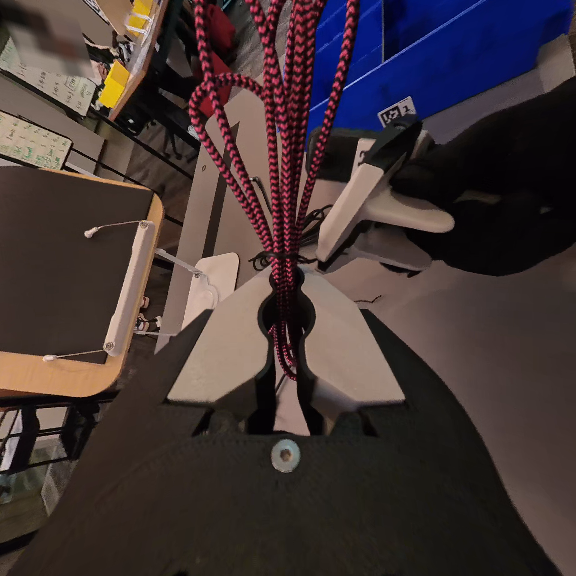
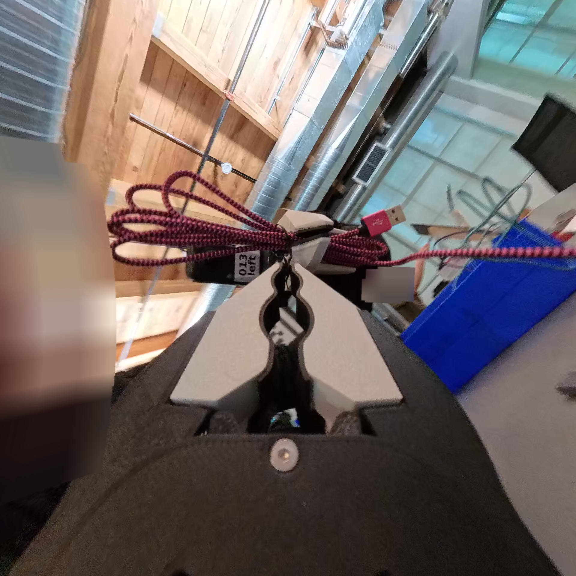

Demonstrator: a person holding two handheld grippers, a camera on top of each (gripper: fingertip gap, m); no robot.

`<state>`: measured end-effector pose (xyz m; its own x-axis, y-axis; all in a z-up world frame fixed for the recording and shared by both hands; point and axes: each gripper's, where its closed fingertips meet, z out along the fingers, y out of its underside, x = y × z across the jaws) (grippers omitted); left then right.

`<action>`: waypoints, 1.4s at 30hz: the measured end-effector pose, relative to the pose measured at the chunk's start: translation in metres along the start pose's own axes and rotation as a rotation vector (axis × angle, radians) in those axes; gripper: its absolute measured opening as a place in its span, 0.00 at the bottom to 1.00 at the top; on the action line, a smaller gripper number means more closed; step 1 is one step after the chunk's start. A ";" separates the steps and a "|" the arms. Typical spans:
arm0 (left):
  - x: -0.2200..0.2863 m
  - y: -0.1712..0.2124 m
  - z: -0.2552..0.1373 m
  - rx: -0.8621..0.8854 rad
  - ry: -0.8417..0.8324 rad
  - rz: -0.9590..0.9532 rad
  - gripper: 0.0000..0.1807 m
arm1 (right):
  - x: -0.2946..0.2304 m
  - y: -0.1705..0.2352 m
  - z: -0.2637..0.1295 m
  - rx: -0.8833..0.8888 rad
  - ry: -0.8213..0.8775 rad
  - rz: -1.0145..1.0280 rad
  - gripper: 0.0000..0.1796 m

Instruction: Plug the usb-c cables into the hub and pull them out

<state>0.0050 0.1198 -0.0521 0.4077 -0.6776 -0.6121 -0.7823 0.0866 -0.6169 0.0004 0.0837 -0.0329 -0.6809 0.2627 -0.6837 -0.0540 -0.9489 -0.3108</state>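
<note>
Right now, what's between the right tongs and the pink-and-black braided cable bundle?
A thin black twist tie binding the bundle, pinched in the right tongs; right wrist view.

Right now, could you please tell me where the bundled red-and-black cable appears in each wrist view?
Left wrist view: the cable runs up the centre, clamped between the left gripper fingers, loops fanning toward the top.
Right wrist view: it lies across the middle, left gripper clamping it mid-bundle, just beyond the right gripper.
Shared landmark: the blue bin, at the right.
</note>
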 end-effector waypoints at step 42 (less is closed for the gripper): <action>0.011 0.010 0.007 -0.124 0.190 -0.288 0.01 | 0.014 -0.015 -0.013 -0.587 0.793 -1.610 0.00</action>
<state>0.0047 0.1183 -0.0680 0.5336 -0.7862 -0.3118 -0.7042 -0.2088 -0.6786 0.0010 0.1037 -0.0458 0.2168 0.8913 0.3983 0.1288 0.3784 -0.9166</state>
